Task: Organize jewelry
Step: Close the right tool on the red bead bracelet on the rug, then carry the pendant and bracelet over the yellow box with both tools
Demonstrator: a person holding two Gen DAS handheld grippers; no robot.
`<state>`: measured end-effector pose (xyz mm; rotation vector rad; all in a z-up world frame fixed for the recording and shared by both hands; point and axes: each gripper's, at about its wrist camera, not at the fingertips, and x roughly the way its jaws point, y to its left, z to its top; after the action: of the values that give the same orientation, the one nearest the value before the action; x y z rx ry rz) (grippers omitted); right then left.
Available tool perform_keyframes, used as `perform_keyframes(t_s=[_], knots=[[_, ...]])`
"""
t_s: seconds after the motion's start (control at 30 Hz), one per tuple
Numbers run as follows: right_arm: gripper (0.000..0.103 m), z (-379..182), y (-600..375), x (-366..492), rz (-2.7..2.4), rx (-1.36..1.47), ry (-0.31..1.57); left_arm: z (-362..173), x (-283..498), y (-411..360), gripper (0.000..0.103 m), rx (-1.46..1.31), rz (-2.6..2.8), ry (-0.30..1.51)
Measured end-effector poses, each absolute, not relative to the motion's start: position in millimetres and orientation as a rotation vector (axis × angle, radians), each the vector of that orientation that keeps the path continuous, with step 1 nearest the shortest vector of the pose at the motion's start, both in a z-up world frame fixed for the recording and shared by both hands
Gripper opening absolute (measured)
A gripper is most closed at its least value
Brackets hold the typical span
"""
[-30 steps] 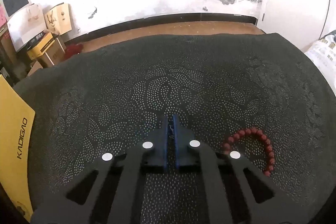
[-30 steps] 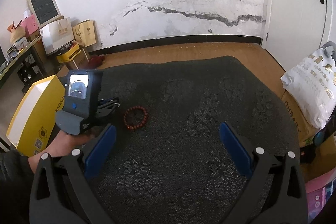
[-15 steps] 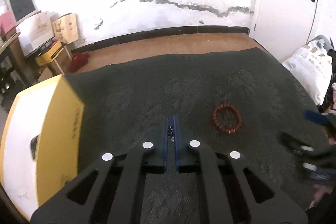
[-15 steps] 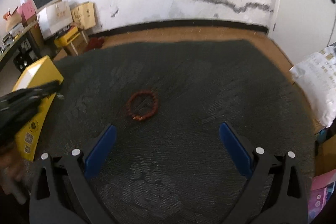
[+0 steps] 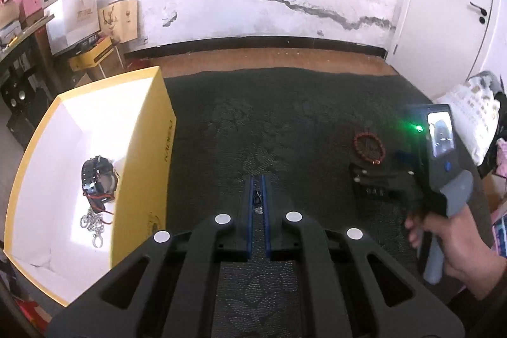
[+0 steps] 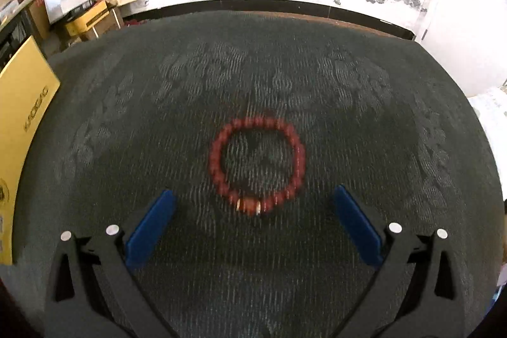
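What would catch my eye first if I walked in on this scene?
Probably the red bead bracelet, lying alone on the dark patterned cloth just ahead of the right gripper, whose blue fingers stand wide apart. Next, the bright yellow box at the cloth's left edge, with a black watch and silver chain inside.

Red bead bracelet (image 6: 256, 167); dark floral-patterned carpet (image 6: 348, 116); yellow box (image 5: 152, 154), white inside; blue-padded tongs (image 6: 253, 220); watch (image 5: 96, 176) seemingly black.

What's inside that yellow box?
Inside the yellow box: a black watch, a silver chain and a thin red cord. The near wall hides part of the floor.
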<state>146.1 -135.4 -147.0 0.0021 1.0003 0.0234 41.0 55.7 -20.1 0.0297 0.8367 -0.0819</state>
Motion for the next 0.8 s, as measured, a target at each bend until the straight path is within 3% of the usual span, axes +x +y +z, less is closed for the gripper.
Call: perform_keyframes(t_s=[0.1,0.13,0.2,0.23,0.5,0.57,0.6,0.8], knots=[[0.088,-147,-135,155,0.019,0.003,0.999,-14,38,66,0.005,0.032,-0.082,0.814],[0.072,-145,-135,156,0.022,0.002,0.989,-11,37,69,0.005,0.033,-0.080,0.806],[0.030,-140,-132,159,0.035,-0.002,0.982,-8,37,75,0.005,0.032,-0.074,0.805],[0.016,-138,-131,160,0.030,-0.007,0.992,-8,38,79,0.005,0.030,-0.070,0.806],[0.015,-125,-127,156,0.035,0.008,1.019,1,46,101,0.005,0.007,-0.018,0.808],[0.015,-112,-120,150,0.045,0.011,1.010,4,47,106,0.005,-0.001,-0.004,0.806],[0.008,-101,-114,147,0.058,0.016,0.997,5,48,110,0.005,-0.006,0.004,0.805],[0.008,-43,-81,129,0.151,0.005,0.898,10,48,137,0.005,-0.024,0.061,0.799]])
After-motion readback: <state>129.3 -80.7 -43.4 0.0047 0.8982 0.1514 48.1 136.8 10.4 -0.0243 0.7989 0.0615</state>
